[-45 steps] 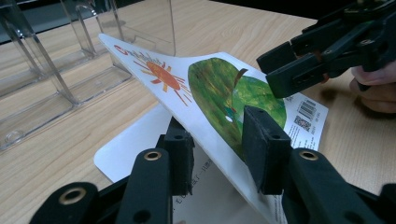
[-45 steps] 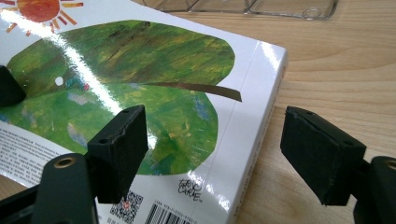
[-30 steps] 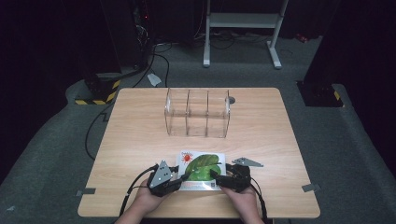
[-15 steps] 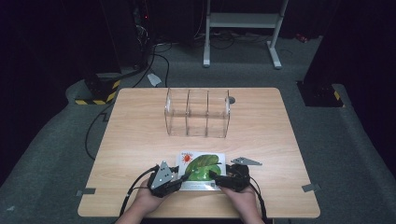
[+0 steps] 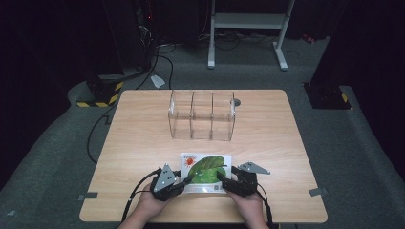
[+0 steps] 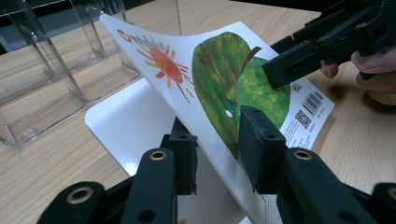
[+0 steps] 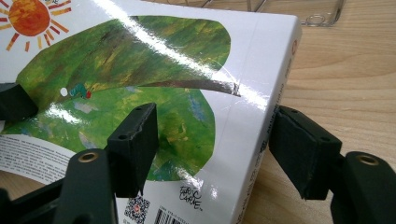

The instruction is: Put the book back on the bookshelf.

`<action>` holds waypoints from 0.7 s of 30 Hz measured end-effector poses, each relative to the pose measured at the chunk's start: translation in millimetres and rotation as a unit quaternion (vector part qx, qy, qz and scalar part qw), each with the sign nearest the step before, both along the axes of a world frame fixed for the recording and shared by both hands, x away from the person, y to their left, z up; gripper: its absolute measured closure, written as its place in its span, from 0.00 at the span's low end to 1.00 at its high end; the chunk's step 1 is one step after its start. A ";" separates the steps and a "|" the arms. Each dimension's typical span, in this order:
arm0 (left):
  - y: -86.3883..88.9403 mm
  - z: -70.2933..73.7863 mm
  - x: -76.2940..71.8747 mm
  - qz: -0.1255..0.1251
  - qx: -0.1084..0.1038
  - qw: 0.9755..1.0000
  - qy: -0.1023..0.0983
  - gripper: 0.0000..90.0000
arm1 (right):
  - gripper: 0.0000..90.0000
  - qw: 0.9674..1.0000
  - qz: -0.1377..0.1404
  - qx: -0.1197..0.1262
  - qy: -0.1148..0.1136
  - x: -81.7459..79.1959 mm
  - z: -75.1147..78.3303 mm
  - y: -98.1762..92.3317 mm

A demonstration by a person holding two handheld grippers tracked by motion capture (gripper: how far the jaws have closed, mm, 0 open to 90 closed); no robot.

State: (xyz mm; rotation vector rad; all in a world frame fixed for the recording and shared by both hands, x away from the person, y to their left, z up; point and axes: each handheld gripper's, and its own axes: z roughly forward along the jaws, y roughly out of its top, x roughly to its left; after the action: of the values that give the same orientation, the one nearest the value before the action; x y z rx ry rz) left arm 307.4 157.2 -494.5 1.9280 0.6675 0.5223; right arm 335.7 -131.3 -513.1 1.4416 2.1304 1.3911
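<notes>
Lifting the glossy white picture book with the green leaf cover (image 5: 205,168) by its cover, the left gripper (image 6: 217,149) is pinching it nearly closed, risking a crease. The right gripper (image 7: 217,144) has just been closing, its fingers (image 7: 135,140) straddling the spine without pressing, so it could slip. One book is lying on the wooden surface (image 5: 143,138), nearer than one clear acrylic three-slot holder (image 5: 203,114).

Wooden table (image 5: 143,138), clear divider rack (image 5: 202,114), picture book (image 5: 205,167)

Your high view looks down and forward from above the desk's (image 5: 143,143) near edge. Both claw cameras sit close, sharing the picture book (image 6: 233,79) (image 7: 140,60) between them.
</notes>
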 end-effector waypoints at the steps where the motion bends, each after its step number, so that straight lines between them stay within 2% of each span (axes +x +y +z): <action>1: 0.8 -0.7 0.8 0.001 -0.003 1.000 0.003 0.75 | 0.38 1.000 -0.003 0.002 -0.001 -0.7 0.7 -0.2; 7: 4.2 -2.2 3.4 0.009 -0.012 1.000 0.010 0.75 | 0.42 0.999 -0.007 -0.017 -0.028 -5.6 3.8 2.0; 11: 5.7 -3.6 4.5 0.013 -0.024 0.999 0.020 0.75 | 0.42 0.999 -0.012 -0.017 -0.039 -8.1 6.0 2.3; 21: 2.7 -10.5 6.0 0.021 0.004 0.999 0.026 0.77 | 0.45 0.995 -0.028 -0.008 -0.093 -17.4 17.6 -1.5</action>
State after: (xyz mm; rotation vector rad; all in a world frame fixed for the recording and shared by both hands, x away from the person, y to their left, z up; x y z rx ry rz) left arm 313.4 159.9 -504.9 1.9446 0.7412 0.5018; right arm 318.3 -132.8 -495.5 1.3000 1.9672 1.4238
